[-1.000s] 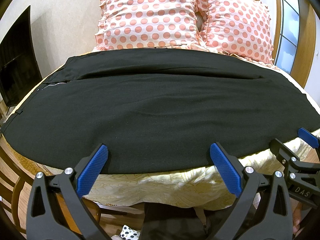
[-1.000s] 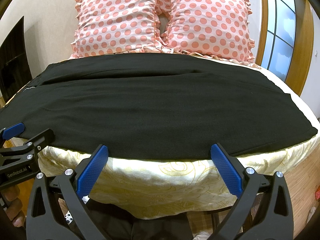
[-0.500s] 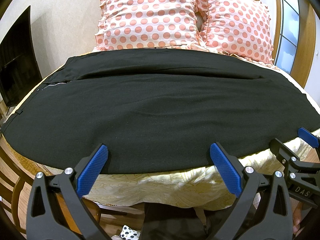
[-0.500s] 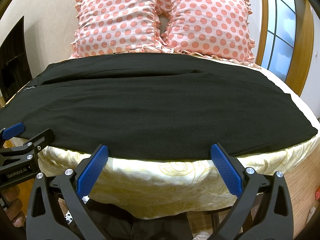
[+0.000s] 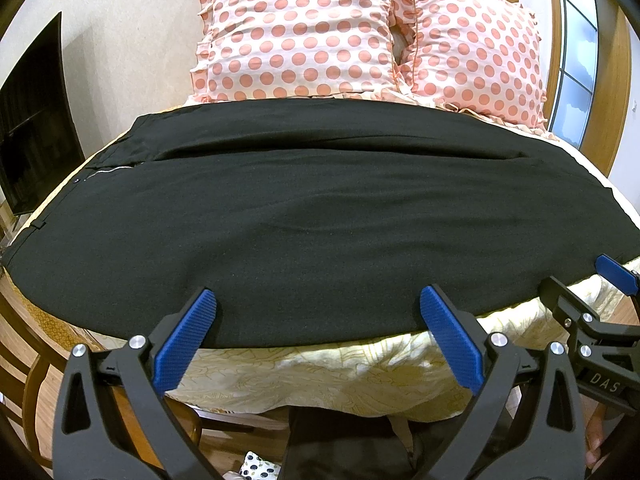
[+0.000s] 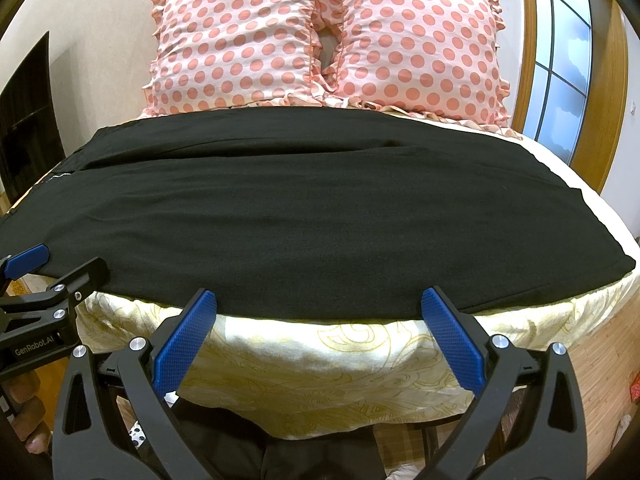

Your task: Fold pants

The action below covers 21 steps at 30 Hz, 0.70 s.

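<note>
**Both tongs poised at the near hem, first fold not begun**

While the black woven pants lie spread lengthwise across the pale yellow patterned bedspread, waistband and zip at their left end and cuffs at their right, neither tong has taken hold. The left gripper stands wide apart and empty just short of the pants' near edge; the right gripper does likewise further toward the cuffs (each shows at the rim of the other's view). By my reading this is the reach before the first fold. Next, each needs to pinch the near edge of the pants. That edge lies close to the bedspread's drop. Beyond the pants sit two pink polka-dot frilled pillows, touching or nearly touching the far edge, so room there looks scant.
</note>
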### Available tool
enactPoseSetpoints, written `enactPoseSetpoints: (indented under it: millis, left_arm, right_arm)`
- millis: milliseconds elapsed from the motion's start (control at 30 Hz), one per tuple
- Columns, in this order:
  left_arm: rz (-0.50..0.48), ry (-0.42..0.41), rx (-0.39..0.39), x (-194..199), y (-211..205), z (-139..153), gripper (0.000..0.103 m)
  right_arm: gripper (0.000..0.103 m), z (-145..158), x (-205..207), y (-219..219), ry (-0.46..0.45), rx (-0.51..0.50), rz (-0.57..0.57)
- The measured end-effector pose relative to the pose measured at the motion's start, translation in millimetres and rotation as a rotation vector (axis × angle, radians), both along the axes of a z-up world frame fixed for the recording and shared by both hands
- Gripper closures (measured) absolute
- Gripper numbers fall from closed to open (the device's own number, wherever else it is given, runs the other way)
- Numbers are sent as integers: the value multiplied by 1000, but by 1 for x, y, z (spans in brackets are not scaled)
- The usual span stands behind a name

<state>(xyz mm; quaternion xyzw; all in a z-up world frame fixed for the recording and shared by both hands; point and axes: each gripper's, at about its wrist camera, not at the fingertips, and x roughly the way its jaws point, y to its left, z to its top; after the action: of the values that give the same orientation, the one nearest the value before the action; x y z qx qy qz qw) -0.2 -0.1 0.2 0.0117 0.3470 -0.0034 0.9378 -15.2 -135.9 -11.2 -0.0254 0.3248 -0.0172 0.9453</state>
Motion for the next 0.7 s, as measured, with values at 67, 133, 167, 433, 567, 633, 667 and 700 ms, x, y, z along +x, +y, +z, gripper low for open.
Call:
enactPoseSetpoints:
  millis: [67,133,167,433,567,633,667,700]
  left_arm:
    - [0,-1,0,0,0,0,2]
    - [0,-1,0,0,0,0,2]
    - [0,-1,0,0,0,0,2]
    - [0,-2,0,0,0,0,2]
    - [0,-3,0,0,0,0,2]
    - [0,-3,0,0,0,0,2]
    - [0,-3,0,0,0,0,2]
    - [0,-3,0,0,0,0,2]
  right_arm:
    - [1,0,0,0,0,0,0]
    - [1,0,0,0,0,0,0]
    - [1,0,0,0,-1,0,0]
    - [1,0,-1,1,-3,-1,1]
    - [1,0,-2,2,-4,-1,1]
    - [1,0,-2,2,-3,-1,1]
    - [1,0,-2,2,-4,-1,2]
    - [1,0,-2,2,-4,-1,2]
